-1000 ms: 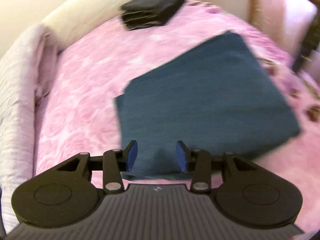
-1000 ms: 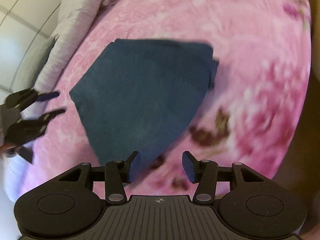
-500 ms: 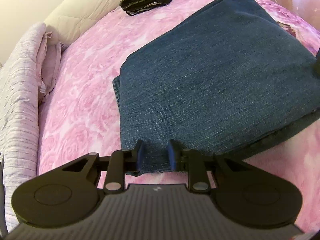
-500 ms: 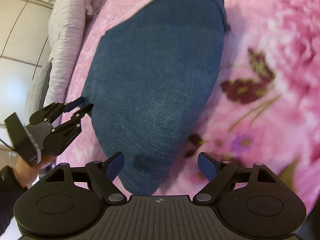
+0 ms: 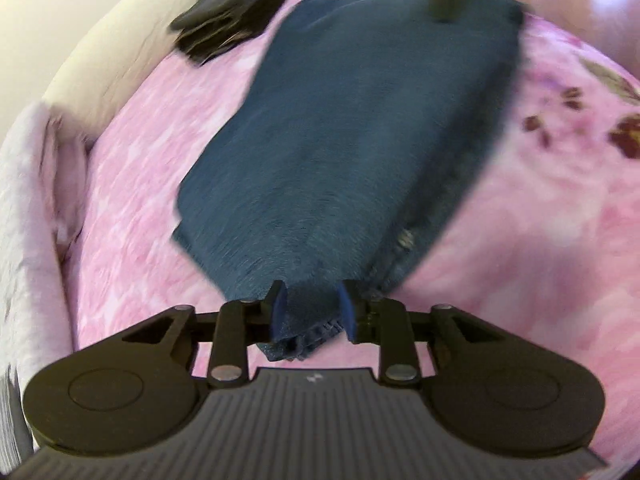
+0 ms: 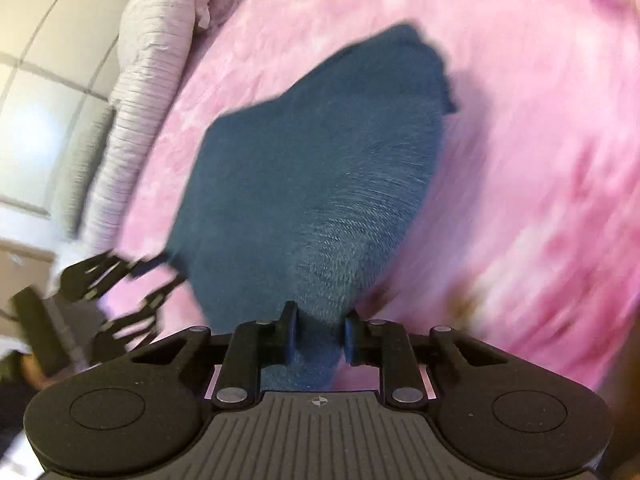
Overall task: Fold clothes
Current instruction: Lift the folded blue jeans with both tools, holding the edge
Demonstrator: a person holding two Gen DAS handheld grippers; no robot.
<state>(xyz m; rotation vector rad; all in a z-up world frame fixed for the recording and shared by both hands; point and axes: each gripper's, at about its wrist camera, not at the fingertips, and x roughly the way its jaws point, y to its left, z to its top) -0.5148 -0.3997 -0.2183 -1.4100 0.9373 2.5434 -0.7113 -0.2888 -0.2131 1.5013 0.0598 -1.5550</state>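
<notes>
**Both grippers clamped on folded jeans**

Now the left gripper (image 5: 312, 312) has its jaws closed on a corner of the folded dark-blue denim jeans (image 5: 360, 132), and the right gripper (image 6: 318, 334) pinches another corner likewise. Jeans lie mid-bed on the pink floral blanket (image 5: 540, 220). A folded black garment stack (image 5: 236, 8) sits near the bed's far-left edge, beside a pale ribbed pillow (image 6: 148, 60).
</notes>
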